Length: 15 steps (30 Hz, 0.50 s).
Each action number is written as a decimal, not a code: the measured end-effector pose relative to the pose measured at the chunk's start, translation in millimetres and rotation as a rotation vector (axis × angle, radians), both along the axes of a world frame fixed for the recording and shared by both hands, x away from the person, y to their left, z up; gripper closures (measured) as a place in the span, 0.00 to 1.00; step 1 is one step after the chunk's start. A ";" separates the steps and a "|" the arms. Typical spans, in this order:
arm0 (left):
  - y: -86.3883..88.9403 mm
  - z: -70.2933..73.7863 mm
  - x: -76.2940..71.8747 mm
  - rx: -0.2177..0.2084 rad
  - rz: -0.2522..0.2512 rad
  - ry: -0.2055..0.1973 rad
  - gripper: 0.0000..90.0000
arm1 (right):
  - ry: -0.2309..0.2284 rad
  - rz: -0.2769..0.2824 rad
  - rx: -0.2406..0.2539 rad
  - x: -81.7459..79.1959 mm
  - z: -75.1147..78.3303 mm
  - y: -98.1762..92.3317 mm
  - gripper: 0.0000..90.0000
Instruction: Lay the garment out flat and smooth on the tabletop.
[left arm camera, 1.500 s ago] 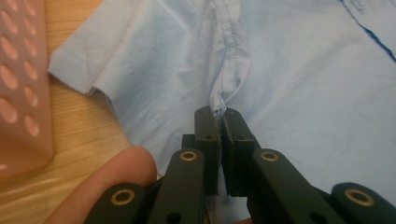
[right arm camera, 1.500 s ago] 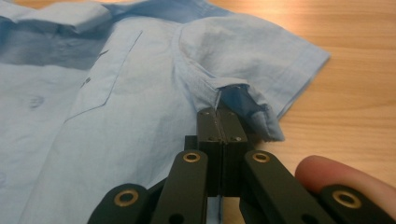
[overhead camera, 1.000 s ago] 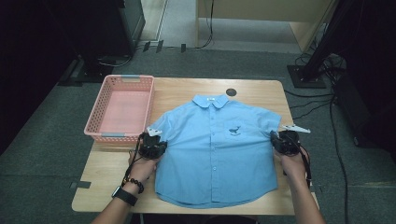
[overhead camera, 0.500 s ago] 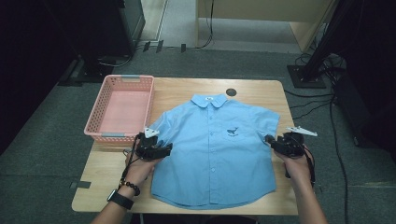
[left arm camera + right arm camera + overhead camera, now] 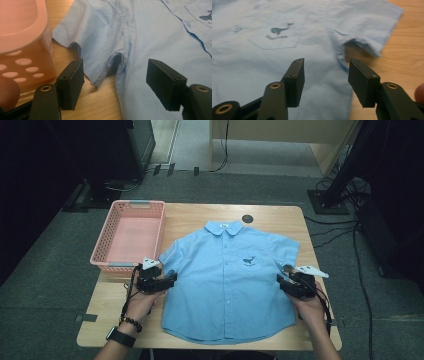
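A light blue short-sleeved shirt (image 5: 225, 280) lies flat and face up on the wooden table (image 5: 195, 215), collar away from me, with a small whale on its pocket (image 5: 278, 31). My left gripper (image 5: 170, 281) lies at the shirt's left side, just below the sleeve. Its jaws have just been opening and stand open, with the underarm fold (image 5: 117, 60) lying between them untouched (image 5: 115, 72). My right gripper (image 5: 281, 283) lies at the shirt's right side under the other sleeve (image 5: 367, 27). Its jaws have also just been opening and stand open (image 5: 325, 65) over the side seam, pressing on nothing.
An empty pink plastic basket (image 5: 107, 264) stands on the table's left part, close to my left gripper, and its wall (image 5: 22, 30) is right beside the left jaw. A small black disc (image 5: 247, 218) lies beyond the collar. Cables run over the floor on the right.
Both grippers have slid a little toward me from the sleeve ends and now point inward at the shirt's sides. Their jaws stand apart. The shirt lies flat as before.
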<state>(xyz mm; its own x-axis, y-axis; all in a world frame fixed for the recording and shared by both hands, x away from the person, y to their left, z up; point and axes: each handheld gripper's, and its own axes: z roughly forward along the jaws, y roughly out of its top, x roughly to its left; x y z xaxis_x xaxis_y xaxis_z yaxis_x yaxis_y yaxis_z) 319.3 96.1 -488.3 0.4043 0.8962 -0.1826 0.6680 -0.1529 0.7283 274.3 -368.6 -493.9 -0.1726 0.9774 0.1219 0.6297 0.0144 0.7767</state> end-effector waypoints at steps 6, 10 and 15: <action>-1.9 3.5 -0.6 -0.021 0.004 -0.018 0.35 | -0.061 0.065 0.017 1.3 -7.2 25.4 0.44; -3.2 5.1 0.9 -0.031 0.013 -0.024 0.35 | -0.049 0.080 0.021 5.2 -19.5 37.3 0.42; -6.1 7.0 2.9 -0.034 0.010 -0.025 0.35 | 0.005 0.049 -0.025 8.2 -30.3 40.0 0.38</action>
<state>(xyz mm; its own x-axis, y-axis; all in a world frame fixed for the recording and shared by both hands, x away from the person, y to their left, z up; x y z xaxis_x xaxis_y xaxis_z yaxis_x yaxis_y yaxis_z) 322.2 90.0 -481.2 0.4005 0.8935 -0.2029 0.6510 -0.1216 0.7493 282.5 -328.7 -524.2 -0.2202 0.9705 0.0985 0.6320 0.0650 0.7723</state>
